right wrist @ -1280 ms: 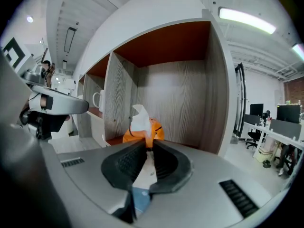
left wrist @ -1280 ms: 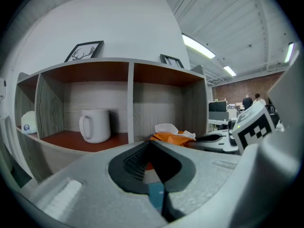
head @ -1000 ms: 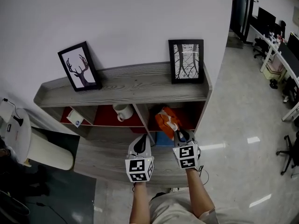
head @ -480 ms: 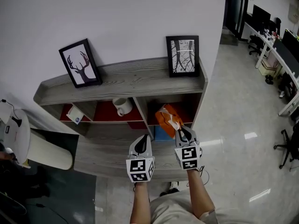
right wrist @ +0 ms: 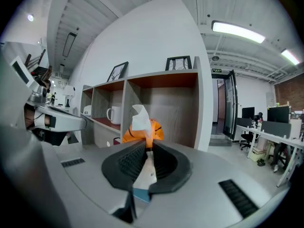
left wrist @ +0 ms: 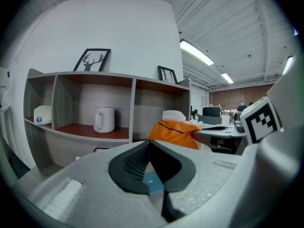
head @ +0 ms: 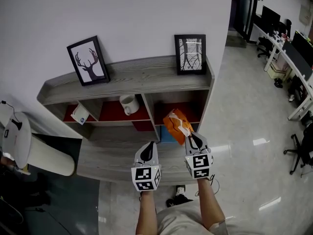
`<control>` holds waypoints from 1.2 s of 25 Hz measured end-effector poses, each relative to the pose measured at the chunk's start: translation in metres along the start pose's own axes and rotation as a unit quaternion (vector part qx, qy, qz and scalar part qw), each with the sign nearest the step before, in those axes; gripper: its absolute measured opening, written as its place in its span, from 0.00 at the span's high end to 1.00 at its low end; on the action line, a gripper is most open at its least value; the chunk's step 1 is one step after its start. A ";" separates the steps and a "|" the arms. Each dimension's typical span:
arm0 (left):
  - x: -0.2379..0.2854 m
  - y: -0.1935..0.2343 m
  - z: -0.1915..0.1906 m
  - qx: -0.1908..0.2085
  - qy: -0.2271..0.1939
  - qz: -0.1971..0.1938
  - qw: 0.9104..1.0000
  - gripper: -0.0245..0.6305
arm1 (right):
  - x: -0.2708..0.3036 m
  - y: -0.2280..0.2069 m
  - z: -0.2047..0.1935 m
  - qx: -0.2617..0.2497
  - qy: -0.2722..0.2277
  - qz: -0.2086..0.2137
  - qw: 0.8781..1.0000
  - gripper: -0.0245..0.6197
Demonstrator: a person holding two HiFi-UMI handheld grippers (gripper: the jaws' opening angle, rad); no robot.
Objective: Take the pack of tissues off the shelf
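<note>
pack of tissues [head: 177, 126]: held just in front of the shelf [head: 132, 80] | right tongs [head: 190, 135]: squeezed on its white tissue so it can be carried | left tongs [head: 151, 144]: closed, nothing held

We see a grey shelf [head: 142, 77] against a white wall [head: 146, 13]; right of it, glossy floor [head: 244, 126] and desks [head: 301, 70].

Bright, even light fr ceiling strips [right wrist: 239, 32]; floor [head: 254, 126] glare, fisheye edges.
</note>
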State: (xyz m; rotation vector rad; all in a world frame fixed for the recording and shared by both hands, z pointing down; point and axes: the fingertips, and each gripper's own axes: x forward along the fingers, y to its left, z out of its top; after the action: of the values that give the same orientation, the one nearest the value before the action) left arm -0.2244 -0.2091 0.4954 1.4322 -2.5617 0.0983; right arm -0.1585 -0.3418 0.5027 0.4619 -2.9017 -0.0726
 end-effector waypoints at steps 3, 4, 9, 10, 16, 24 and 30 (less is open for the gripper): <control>-0.010 -0.001 0.002 -0.002 -0.006 0.001 1.000 0.95 | -0.009 0.004 0.005 -0.001 -0.006 0.002 1.000 0.91; -0.014 -0.001 0.002 -0.002 -0.007 0.002 1.000 0.95 | -0.012 0.006 0.006 0.000 -0.008 0.004 1.000 0.91; -0.034 0.002 -0.002 -0.007 -0.011 0.010 1.000 0.95 | -0.026 0.021 0.008 -0.001 -0.015 0.015 1.000 0.91; -0.039 0.003 -0.003 -0.008 -0.012 0.012 1.000 0.95 | -0.029 0.024 0.008 -0.002 -0.015 0.017 1.000 0.91; -0.065 0.001 -0.010 -0.015 -0.015 0.019 1.000 0.95 | -0.050 0.044 0.004 -0.010 -0.014 0.028 0.999 0.91; -0.096 -0.003 -0.018 -0.023 -0.017 0.025 0.999 0.95 | -0.077 0.058 0.001 -0.008 -0.013 0.030 0.999 0.92; -0.103 -0.001 -0.019 -0.026 -0.015 0.033 0.999 0.95 | -0.081 0.064 0.002 -0.006 -0.014 0.038 0.999 0.92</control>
State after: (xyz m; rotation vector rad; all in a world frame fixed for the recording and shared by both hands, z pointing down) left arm -0.1685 -0.1212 0.4921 1.3411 -2.6165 0.0192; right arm -0.1024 -0.2560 0.4906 0.3497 -2.9416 -0.0871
